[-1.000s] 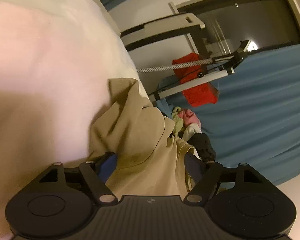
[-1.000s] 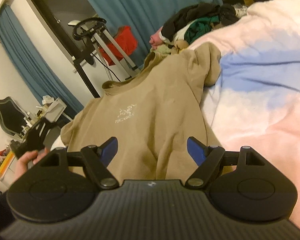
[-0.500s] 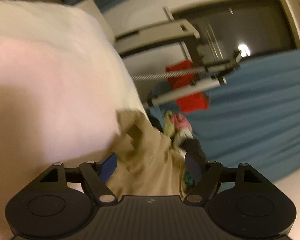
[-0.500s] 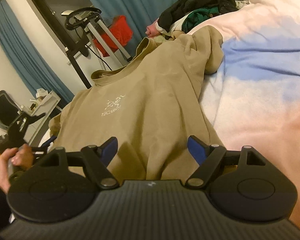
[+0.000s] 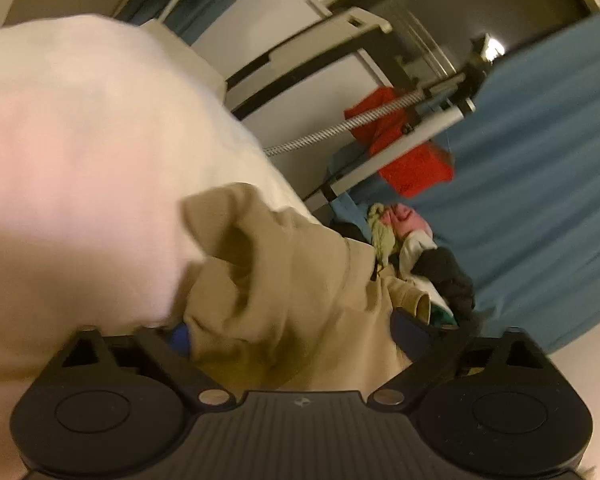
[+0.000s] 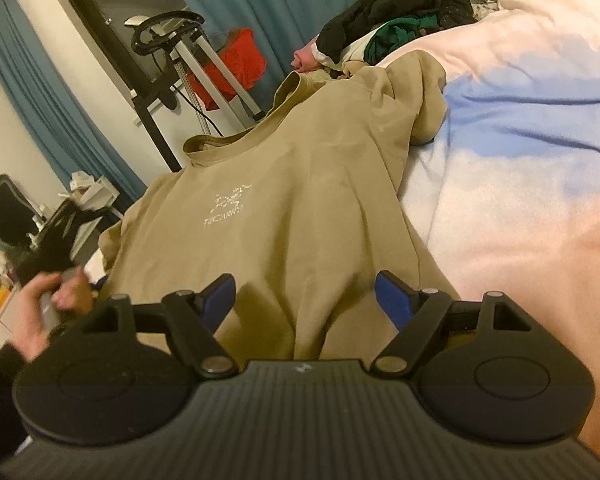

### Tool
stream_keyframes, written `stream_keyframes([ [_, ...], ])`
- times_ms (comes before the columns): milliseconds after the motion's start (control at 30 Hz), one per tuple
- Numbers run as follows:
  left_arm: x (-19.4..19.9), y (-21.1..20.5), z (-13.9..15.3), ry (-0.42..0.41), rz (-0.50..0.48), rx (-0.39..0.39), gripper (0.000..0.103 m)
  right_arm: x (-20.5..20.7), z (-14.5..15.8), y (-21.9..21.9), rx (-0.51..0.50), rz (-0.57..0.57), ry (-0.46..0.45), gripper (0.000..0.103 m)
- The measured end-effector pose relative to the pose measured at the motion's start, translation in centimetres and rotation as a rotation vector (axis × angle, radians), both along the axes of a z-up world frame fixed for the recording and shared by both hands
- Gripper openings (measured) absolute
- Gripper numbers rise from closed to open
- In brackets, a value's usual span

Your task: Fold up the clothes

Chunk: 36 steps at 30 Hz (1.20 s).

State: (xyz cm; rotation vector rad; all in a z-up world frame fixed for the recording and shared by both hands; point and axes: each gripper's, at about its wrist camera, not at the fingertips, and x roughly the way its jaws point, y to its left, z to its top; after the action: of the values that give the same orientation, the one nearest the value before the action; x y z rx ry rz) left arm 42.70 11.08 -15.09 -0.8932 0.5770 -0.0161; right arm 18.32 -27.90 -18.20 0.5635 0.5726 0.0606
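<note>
Right hand-held gripper [image 6: 305, 294]: jaws wide apart, straddling the hem of the tan sweatshirt [image 6: 300, 184], pads not pressing.
Left hand-held gripper [image 5: 290, 330]: jaws spread, bunched sleeve cloth between them, nothing clamped.
Sweatshirt: front up on the bed [image 6: 520, 168], collar at the far end, one sleeve crumpled.
Step, judged: grab hem and sleeve edge. Bite single layers; smooth before folding.
Clothes pile [image 6: 388, 20]: beyond the collar.
Unclear: left view blurred; near hem hidden by the gripper bodies.
</note>
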Motion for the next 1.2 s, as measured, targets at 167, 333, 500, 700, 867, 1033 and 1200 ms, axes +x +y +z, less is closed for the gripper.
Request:
stream_keyframes([
  [167, 2.4, 2.4, 1.4, 0.065, 0.048, 0.001, 0.010, 0.2, -0.2, 0.1, -0.011, 0.003, -0.002, 0.079],
  [333, 3.1, 6.1, 4.0, 0.035, 0.136, 0.054, 0.007, 0.3, -0.4, 0.0, 0.002, 0.005, -0.004, 0.080],
  [500, 5.0, 7.4, 5.2, 0.066, 0.140, 0.196, 0.014, 0.3, -0.4, -0.1, 0.015, 0.003, -0.004, 0.079],
  [700, 2.0, 11.6, 6.0, 0.040, 0.139, 0.218, 0.019, 0.4, -0.3, 0.0, 0.000, 0.004, -0.007, 0.079],
  [867, -1.6, 11.2, 7.8, 0.064, 0.092, 0.377, 0.086, 0.5, -0.3, 0.1, -0.007, 0.003, -0.012, 0.080],
  [1033, -6.6, 7.9, 10.2, 0.020, -0.001, 0.501, 0.091, 0.3, 0.1, 0.2, -0.027, 0.002, -0.025, 0.080],
  [1200, -13.3, 1.9, 12.6, -0.028, -0.128, 0.553, 0.092, -0.6, 1.2, 0.1, -0.049, -0.008, -0.063, 0.080],
])
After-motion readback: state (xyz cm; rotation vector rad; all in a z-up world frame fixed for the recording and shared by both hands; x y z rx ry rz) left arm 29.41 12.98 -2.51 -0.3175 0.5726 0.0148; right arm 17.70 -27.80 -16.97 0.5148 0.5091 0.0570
